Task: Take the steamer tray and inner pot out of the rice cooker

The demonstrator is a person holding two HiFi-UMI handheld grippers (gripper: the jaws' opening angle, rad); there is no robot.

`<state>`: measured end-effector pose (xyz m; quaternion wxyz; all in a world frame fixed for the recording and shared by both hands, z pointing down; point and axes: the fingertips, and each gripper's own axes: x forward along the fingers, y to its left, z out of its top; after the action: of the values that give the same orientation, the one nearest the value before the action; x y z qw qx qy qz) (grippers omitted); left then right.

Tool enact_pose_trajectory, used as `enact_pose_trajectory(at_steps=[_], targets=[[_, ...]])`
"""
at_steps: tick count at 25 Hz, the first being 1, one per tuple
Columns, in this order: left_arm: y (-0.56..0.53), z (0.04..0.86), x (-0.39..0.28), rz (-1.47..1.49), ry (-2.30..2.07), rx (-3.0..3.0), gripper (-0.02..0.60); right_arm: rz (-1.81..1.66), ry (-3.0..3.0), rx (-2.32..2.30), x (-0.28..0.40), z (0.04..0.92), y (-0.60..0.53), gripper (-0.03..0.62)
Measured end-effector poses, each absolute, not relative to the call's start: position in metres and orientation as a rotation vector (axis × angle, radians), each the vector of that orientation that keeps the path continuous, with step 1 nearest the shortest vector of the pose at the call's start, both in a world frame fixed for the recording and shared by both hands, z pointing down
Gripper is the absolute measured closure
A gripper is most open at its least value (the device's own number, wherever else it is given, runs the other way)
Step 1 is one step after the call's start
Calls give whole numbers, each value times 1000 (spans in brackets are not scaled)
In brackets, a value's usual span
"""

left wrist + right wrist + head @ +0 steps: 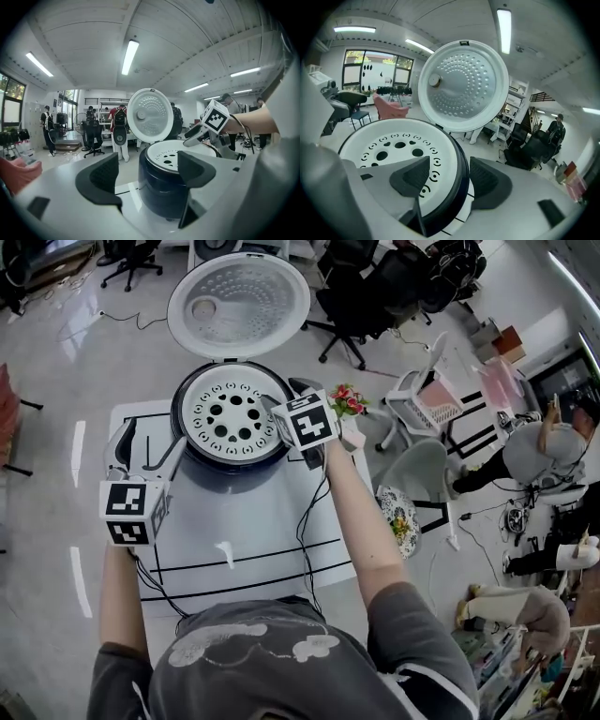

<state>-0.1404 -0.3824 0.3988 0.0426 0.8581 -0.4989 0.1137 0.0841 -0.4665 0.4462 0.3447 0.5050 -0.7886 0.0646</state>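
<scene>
Both left gripper [147, 169] and right gripper [449, 169] gape empty; the right seems astride the cooker [460, 180] rim, so closing may miss the tray [389, 145].

The steamer tray [230, 415] covers the rice cooker [230, 466] interior; the inner pot is hidden.

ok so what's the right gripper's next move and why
Probably ease the right gripper down and close on the rim of the steamer tray: the jaws stand open astride the edge of the rice cooker, one over the tray, gripping nothing.
</scene>
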Motion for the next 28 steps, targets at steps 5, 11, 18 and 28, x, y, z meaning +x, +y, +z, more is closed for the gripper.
enact_pose_trajectory(at_steps=[5,11,18,28], targets=[[-383,399,-141,364,-1551,2598,193,91,-1951,1192,80,461,-473,316],[-380,407,-140,389,-1556,2572,193,79,-1857,1143,84,476,-482,335],[-379,406,-139,383,-1564,2565,193,123,-1875,1186,91,474,-485,395],[-380,399,-135,371,-1560,2586,193,79,-1900,1204,80,445,-491,479]])
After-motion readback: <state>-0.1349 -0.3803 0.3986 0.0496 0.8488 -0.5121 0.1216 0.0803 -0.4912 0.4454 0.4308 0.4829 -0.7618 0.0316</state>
